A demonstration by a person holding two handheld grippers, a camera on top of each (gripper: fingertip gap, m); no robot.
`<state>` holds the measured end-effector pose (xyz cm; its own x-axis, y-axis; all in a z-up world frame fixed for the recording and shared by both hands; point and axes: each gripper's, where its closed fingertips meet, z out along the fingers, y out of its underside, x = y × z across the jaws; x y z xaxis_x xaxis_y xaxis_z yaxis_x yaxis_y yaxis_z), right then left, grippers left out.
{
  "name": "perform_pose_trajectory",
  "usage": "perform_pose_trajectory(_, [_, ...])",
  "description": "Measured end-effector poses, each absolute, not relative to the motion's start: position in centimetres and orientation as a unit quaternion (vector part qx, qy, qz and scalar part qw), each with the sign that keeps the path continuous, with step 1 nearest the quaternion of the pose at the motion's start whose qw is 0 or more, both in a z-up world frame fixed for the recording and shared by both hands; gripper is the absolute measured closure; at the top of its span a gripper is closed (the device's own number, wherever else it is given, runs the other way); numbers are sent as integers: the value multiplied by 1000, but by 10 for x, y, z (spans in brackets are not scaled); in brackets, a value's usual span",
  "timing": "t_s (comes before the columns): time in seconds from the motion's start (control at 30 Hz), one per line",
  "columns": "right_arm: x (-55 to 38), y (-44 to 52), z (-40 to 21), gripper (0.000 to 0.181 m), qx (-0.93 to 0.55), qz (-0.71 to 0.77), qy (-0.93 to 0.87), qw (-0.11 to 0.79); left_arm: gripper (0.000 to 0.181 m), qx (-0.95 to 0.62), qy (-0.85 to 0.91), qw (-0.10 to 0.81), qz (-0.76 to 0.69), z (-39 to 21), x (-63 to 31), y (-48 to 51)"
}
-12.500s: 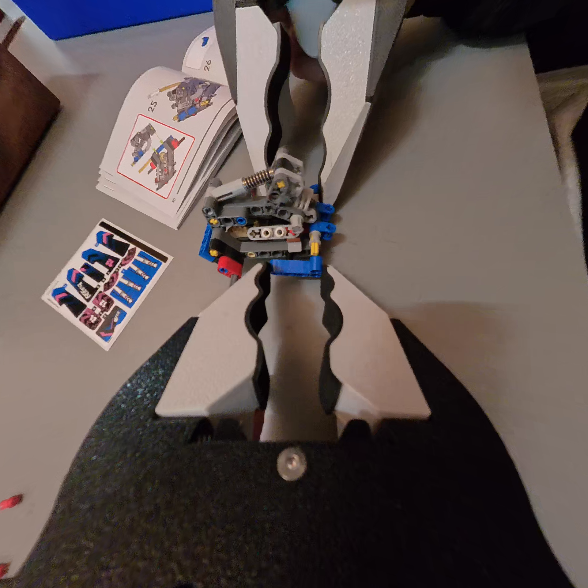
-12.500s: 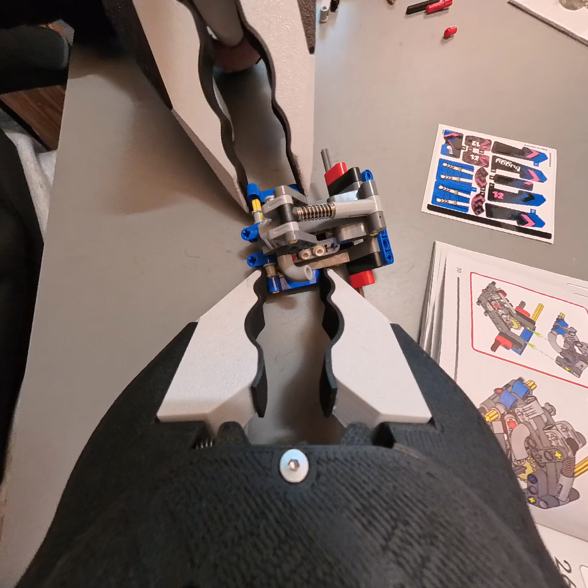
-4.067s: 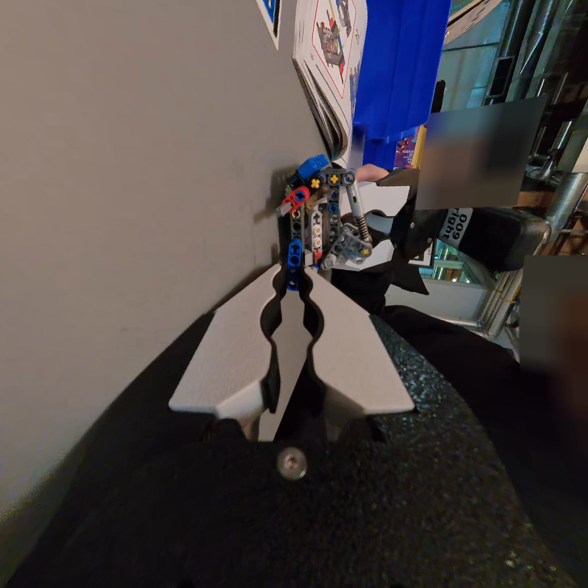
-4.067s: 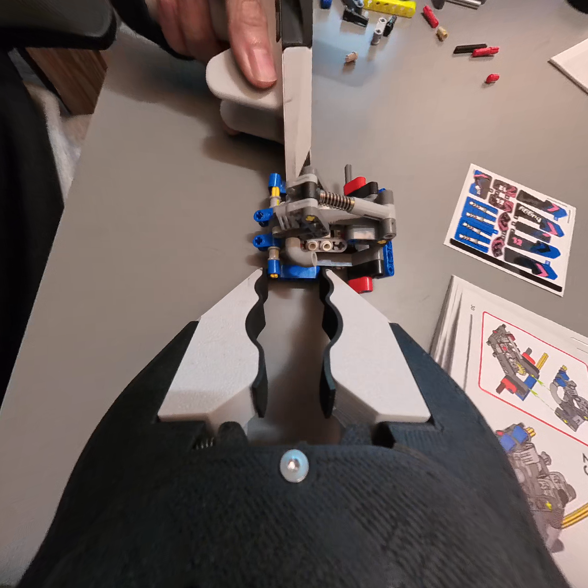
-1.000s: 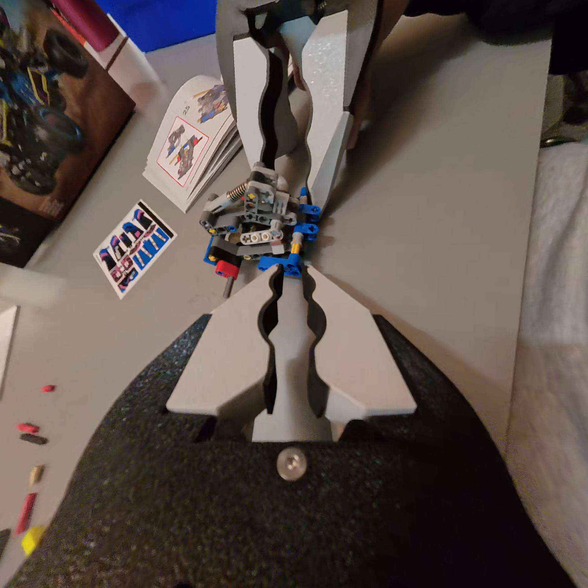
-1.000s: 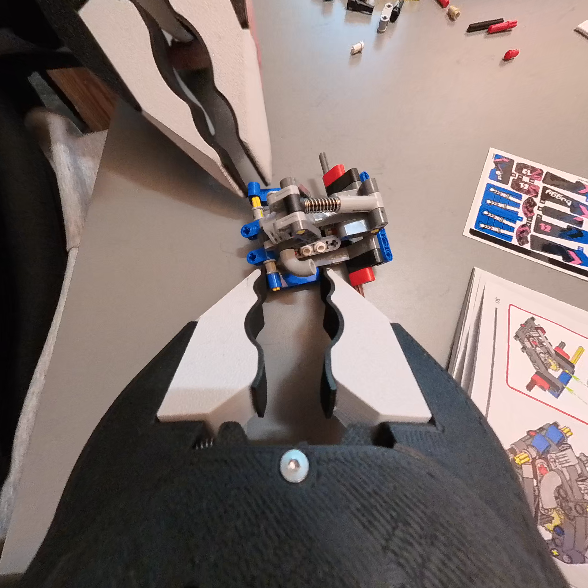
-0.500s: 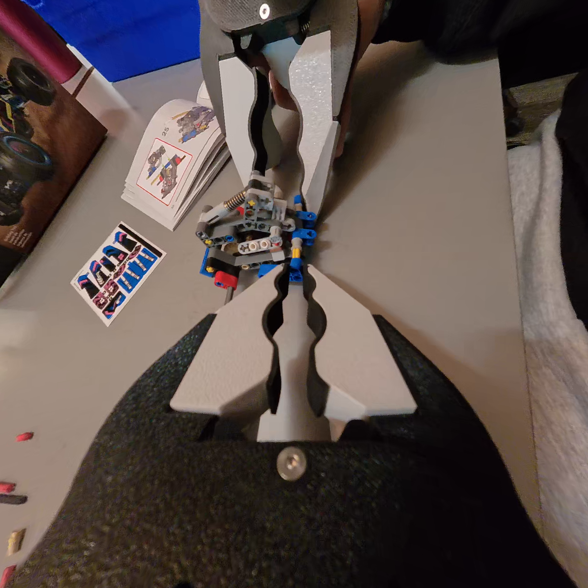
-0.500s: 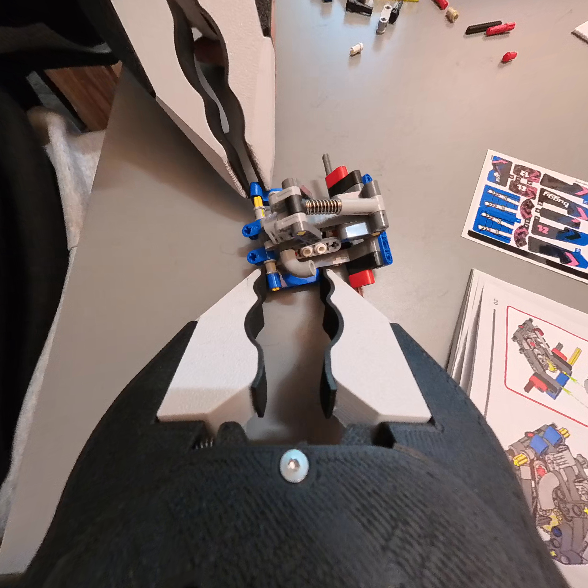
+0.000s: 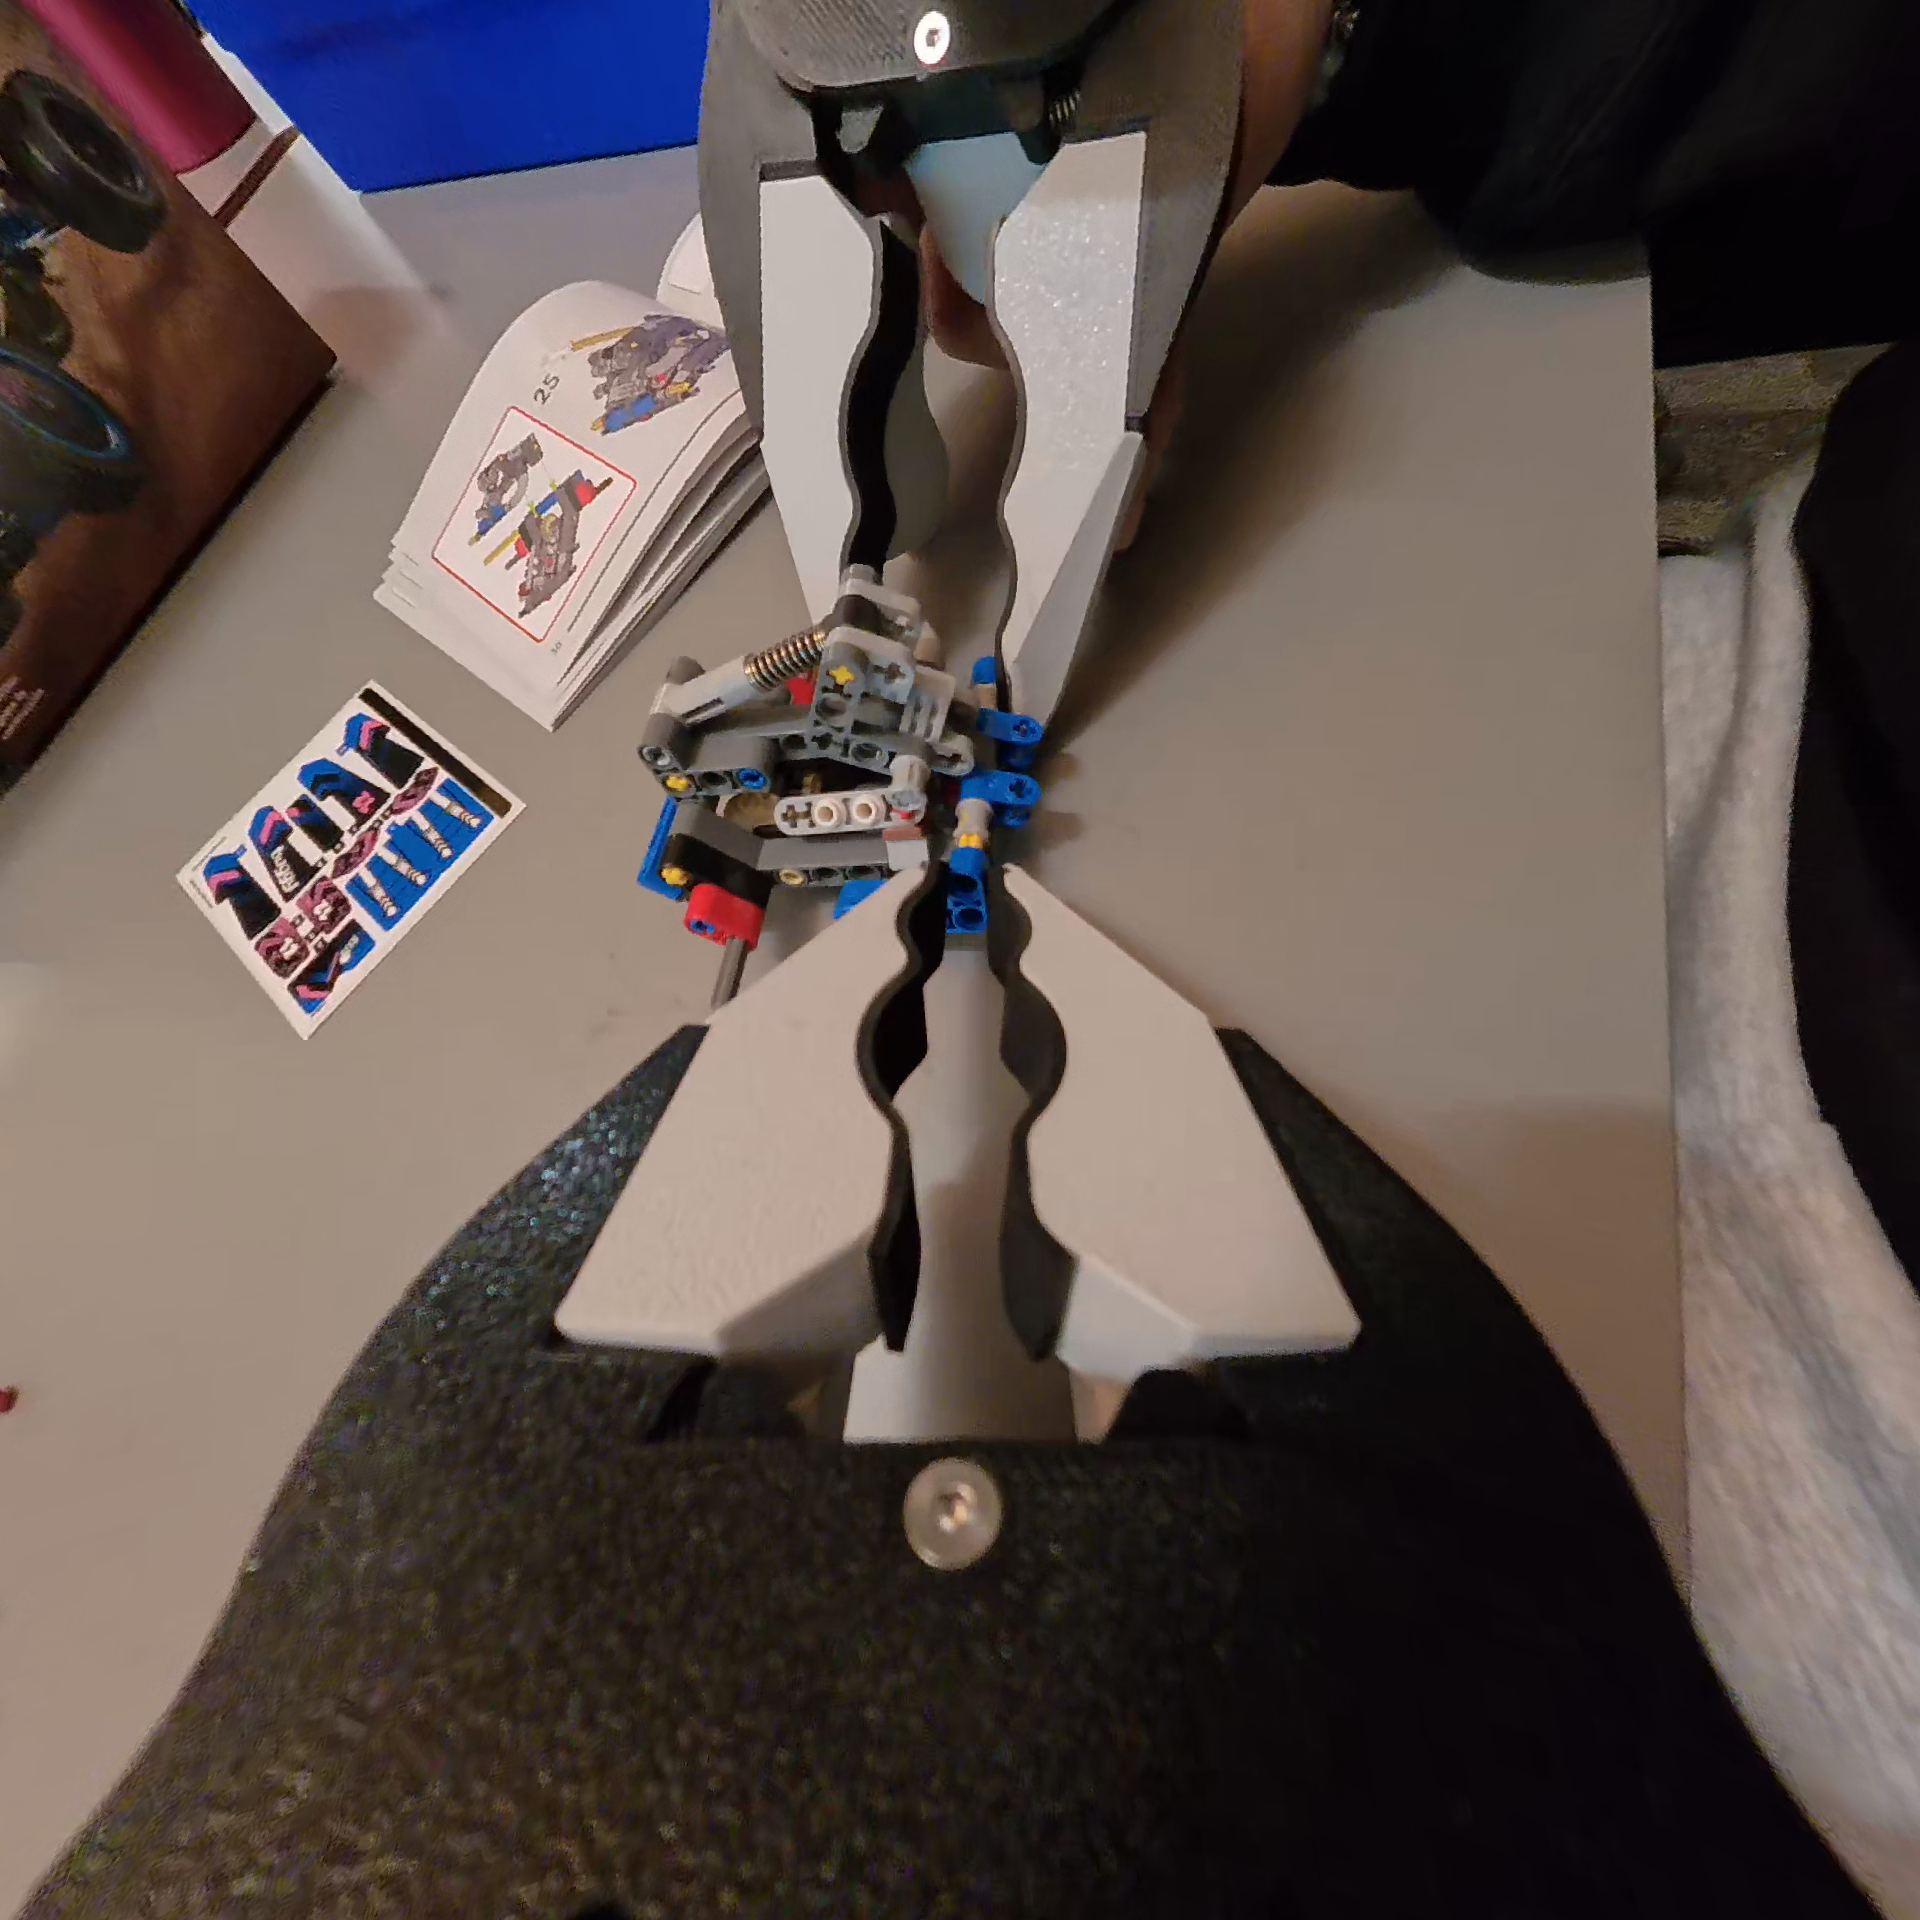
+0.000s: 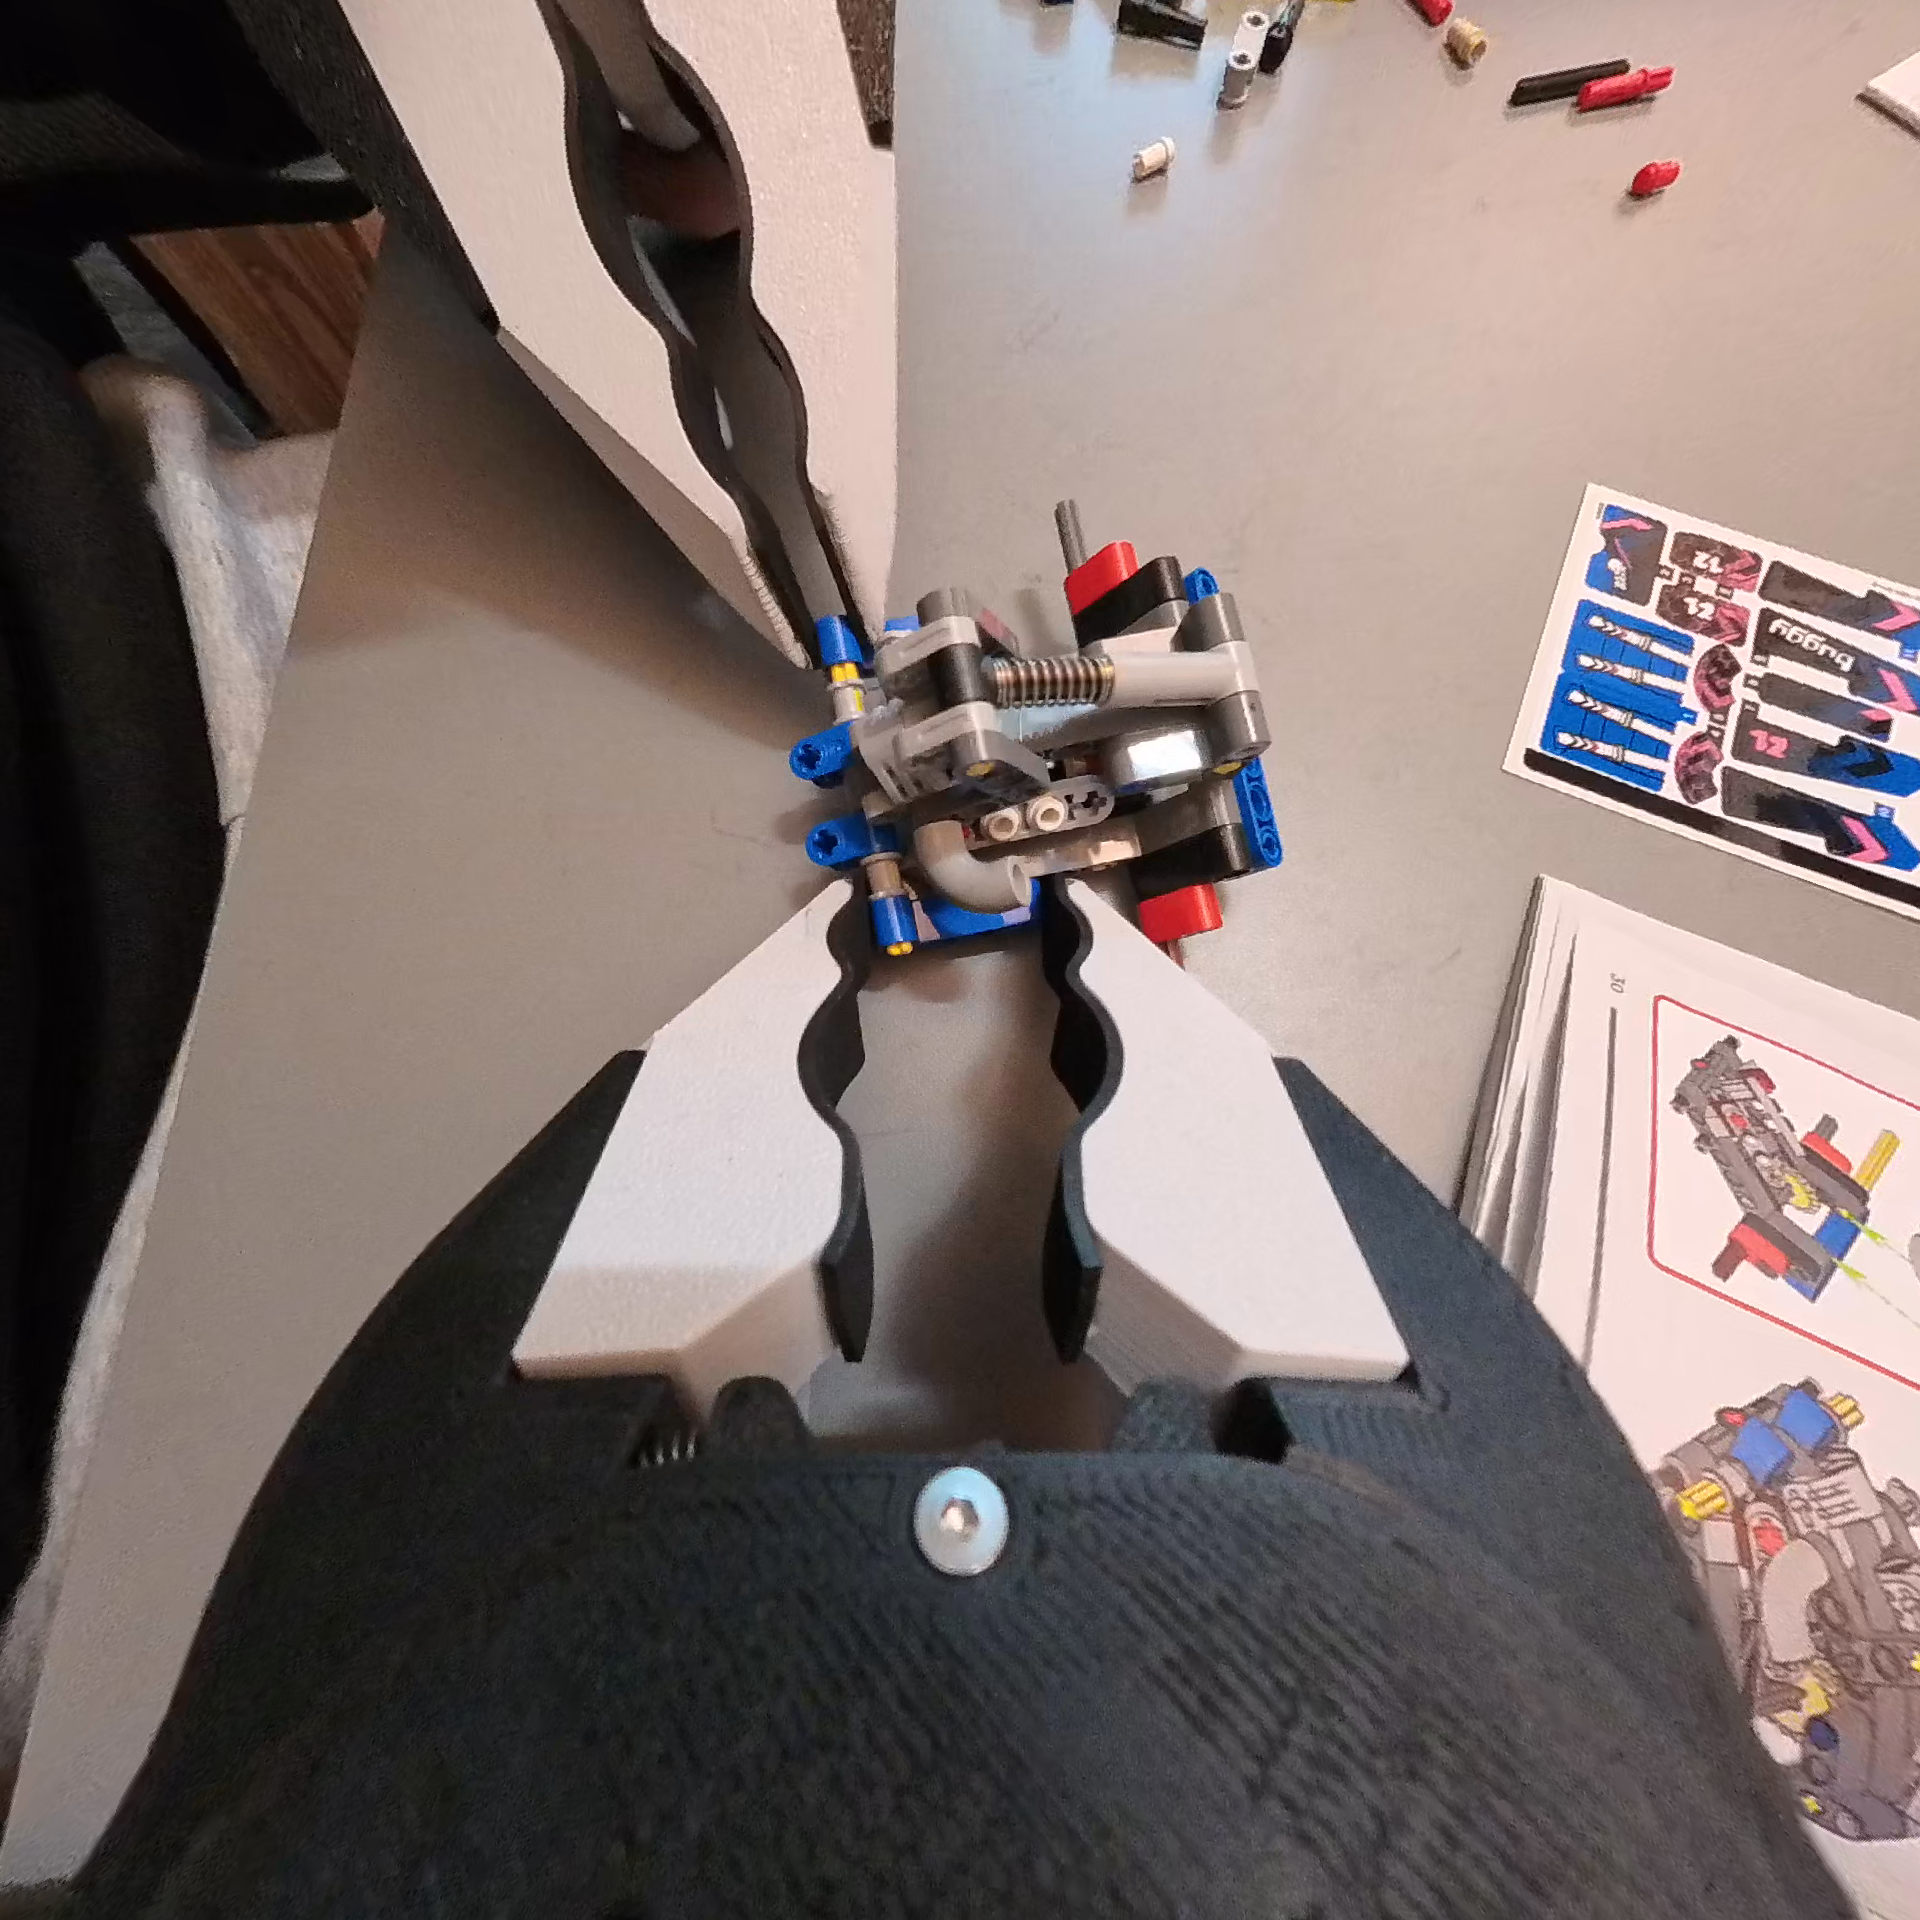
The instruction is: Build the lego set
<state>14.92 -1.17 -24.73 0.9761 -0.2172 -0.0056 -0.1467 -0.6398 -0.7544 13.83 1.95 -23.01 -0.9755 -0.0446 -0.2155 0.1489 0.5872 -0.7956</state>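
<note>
The partly built lego model (image 9: 821, 769), grey, black and blue with a metal spring and red ends, sits on the grey table between my two grippers. My left gripper (image 9: 961, 899) is shut on a blue connector (image 9: 968, 894) at the model's near right corner. In the right wrist view the left gripper (image 10: 831, 634) comes in from the upper left. My right gripper (image 10: 951, 909) is shut on the blue end of the model (image 10: 1049, 748). It reaches down from the top of the left wrist view (image 9: 940, 623).
An open instruction booklet (image 9: 561, 499) and a sticker sheet (image 9: 348, 857) lie to the model's side. Both also show in the right wrist view, booklet (image 10: 1714, 1247) and sheet (image 10: 1725, 696). Loose small parts (image 10: 1579, 88) lie farther off. A set box (image 9: 104, 364) stands at the left. The table edge borders white cloth (image 9: 1787, 1039). The tips of one gripper are about 5 centimetres away from the tips of the other.
My left gripper has pushed a little forward and narrowed onto the blue connector. My right gripper has kept its hold and the model has barely moved.
</note>
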Motion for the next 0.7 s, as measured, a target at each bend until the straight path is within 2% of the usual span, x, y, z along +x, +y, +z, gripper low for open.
perform_pose_trajectory(0.2, [149,-11,-247,149,-904,-39,100,414,176,48,884,107,-453,-231,136,21])
perform_pose_trajectory(0.4, [149,-11,-247,149,-904,-38,100,414,159,26,882,105,-460,-228,138,31])
perform_pose_trajectory(0.5, [149,-11,-247,149,-904,-36,100,414,152,-19,889,83,-449,-232,147,38])
perform_pose_trajectory(0.7, [149,-11,-247,149,-904,-33,101,414,150,-33,898,23,-439,-237,144,28])
